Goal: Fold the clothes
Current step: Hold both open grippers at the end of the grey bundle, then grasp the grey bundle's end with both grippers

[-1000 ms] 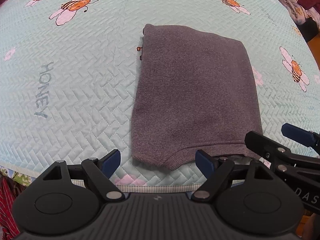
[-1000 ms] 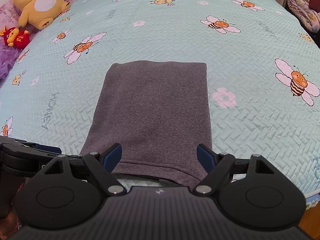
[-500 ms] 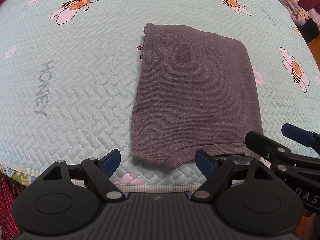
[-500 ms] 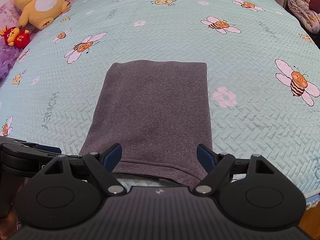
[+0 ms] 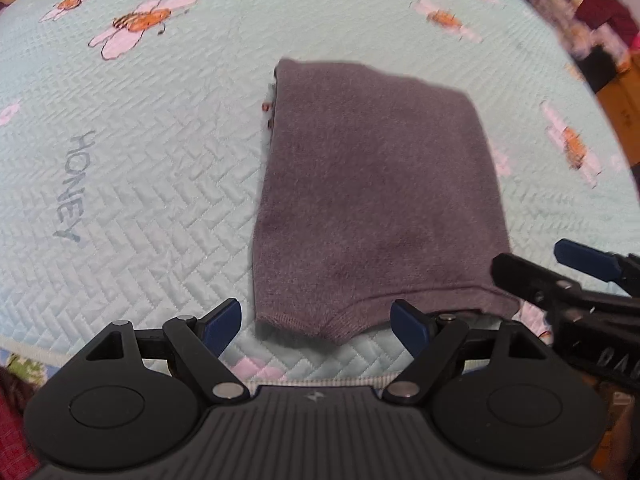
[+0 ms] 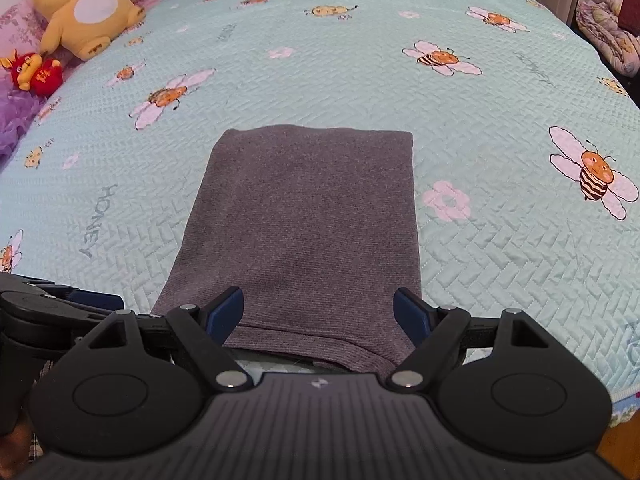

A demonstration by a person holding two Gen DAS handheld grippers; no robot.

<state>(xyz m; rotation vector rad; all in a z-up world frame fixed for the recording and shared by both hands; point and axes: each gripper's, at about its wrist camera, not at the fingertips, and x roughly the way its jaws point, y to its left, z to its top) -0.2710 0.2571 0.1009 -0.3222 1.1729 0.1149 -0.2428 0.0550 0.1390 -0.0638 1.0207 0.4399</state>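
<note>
Grey knit garment [image 6: 308,232], folded into a rectangle, lies flat near the front edge of a bed covered by a pale mint quilted bedspread [image 6: 500,240] printed with cartoon bees, pink flowers and the word "HONEY" [image 5: 74,184]. The left gripper [image 5: 316,318] and right gripper [image 6: 318,314] both hang over the garment's near hem, blue-tipped fingers [image 6: 226,312] spread wide, gripping nothing. A yellow plush toy [image 6: 86,8] sits at the far left corner.

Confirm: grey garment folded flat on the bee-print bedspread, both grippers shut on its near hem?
Not quite. The grey garment does lie folded on the bedspread, but both the left gripper and right gripper are open over the near hem, gripping nothing. Both wrist views show it.
</note>
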